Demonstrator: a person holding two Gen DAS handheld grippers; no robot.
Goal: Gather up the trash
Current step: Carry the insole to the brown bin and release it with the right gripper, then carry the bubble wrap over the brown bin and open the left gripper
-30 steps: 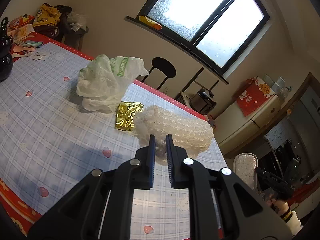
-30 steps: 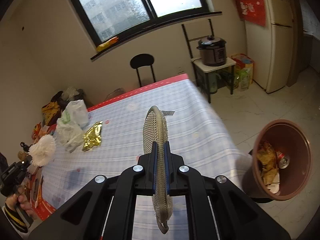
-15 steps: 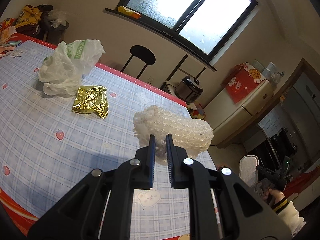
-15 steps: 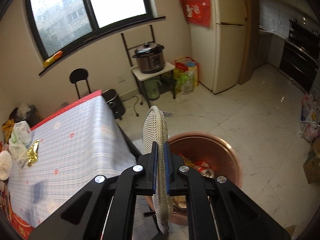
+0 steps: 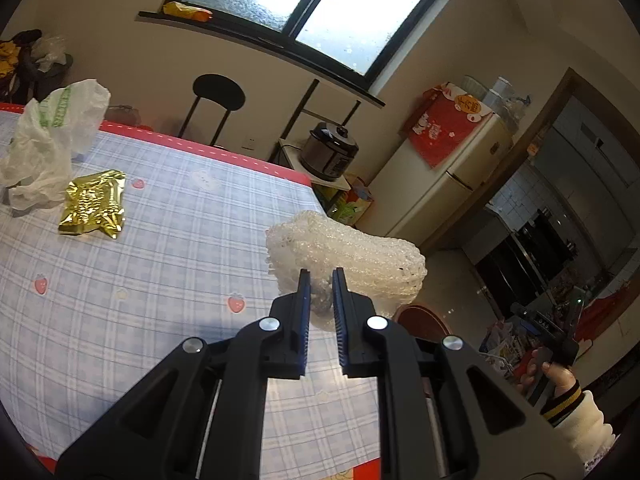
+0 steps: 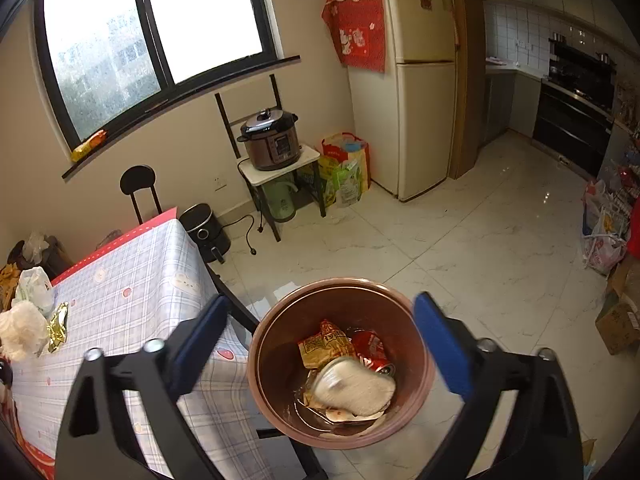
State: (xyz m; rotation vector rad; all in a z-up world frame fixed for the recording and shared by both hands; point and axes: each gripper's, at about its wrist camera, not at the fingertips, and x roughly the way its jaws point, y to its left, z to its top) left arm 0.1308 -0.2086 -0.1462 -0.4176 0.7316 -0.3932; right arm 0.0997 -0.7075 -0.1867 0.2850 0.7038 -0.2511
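Hovering over the brown bin (image 6: 340, 364), the right gripper (image 6: 320, 344) has just spread its jaws wide, and the mesh pad (image 6: 354, 392) lies among the wrappers inside, seemingly settled though blurred. The left gripper (image 5: 320, 300) is clamped on the bubble wrap (image 5: 344, 252) above the table's (image 5: 160, 280) end; carry it past that edge, centre over the rim, then release. Open floor surrounds the bin.
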